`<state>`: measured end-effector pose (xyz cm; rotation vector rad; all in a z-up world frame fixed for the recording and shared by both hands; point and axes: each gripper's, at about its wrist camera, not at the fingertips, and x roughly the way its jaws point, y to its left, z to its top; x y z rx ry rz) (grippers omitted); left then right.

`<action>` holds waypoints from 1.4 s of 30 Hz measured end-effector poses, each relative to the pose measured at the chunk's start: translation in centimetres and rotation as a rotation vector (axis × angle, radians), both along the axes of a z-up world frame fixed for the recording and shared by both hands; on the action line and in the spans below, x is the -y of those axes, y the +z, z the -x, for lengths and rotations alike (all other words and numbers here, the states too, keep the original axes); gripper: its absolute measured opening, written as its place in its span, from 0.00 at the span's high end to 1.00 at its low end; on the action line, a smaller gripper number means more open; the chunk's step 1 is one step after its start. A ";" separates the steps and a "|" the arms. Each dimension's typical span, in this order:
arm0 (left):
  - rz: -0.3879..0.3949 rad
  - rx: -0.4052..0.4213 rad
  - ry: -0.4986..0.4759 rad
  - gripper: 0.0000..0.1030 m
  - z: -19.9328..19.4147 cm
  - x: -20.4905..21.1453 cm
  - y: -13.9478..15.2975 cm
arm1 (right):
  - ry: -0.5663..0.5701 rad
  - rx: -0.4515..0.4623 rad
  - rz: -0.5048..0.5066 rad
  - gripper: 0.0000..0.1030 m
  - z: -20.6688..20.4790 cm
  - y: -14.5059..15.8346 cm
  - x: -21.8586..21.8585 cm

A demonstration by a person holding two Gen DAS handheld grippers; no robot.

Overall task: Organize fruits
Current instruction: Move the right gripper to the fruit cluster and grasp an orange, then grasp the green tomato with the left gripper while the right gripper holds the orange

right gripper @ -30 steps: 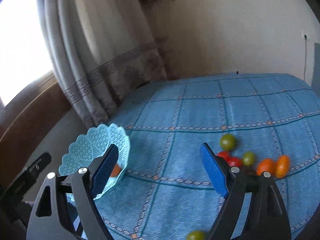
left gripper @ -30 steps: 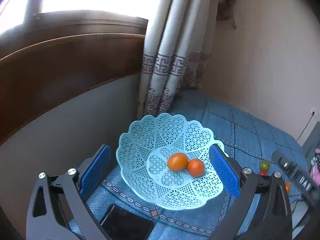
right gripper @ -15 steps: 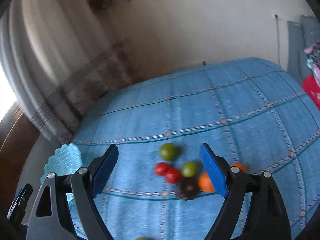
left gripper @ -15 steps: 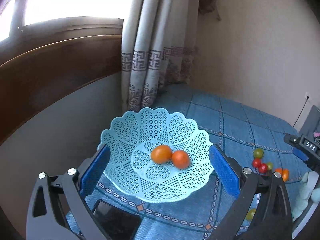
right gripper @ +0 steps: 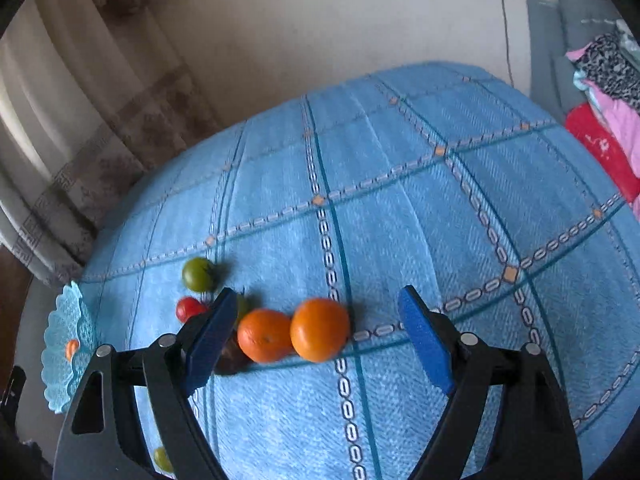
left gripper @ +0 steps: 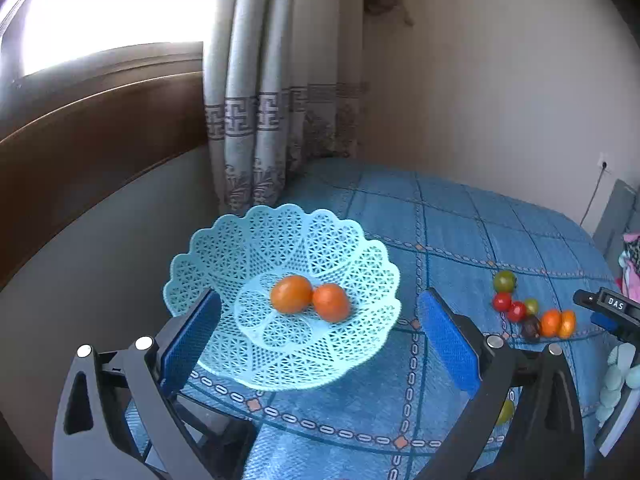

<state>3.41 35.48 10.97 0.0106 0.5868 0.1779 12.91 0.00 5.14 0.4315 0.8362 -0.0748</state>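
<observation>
The right gripper (right gripper: 316, 336) is held wide apart above two oranges (right gripper: 294, 334) lying on the blue cloth (right gripper: 400, 208), nothing gripped. The left gripper (left gripper: 320, 332) is likewise spread, empty, around the lattice basket (left gripper: 224, 248), in which two orange fruits (left gripper: 310, 298) are seen touching. Small tomatoes (left gripper: 510, 306) are clustered nearby.

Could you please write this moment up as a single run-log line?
left gripper: open, empty, facing basket | basket: two oranges | right gripper: open, around tabletop oranges | phase: approaching pick
</observation>
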 end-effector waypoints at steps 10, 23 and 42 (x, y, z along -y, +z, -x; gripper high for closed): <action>-0.063 -0.035 -0.085 0.03 0.2 3.1 -1.5 | 0.030 -0.070 -0.061 0.45 -0.6 -2.2 -0.3; -0.050 -0.098 -0.186 0.03 0.2 5.9 -3.5 | -0.012 -0.064 -0.070 0.50 -1.1 -2.8 0.0; -0.050 -0.190 -0.380 0.03 1.0 11.0 -6.9 | -0.026 -0.050 -0.111 0.65 -0.8 -2.1 0.5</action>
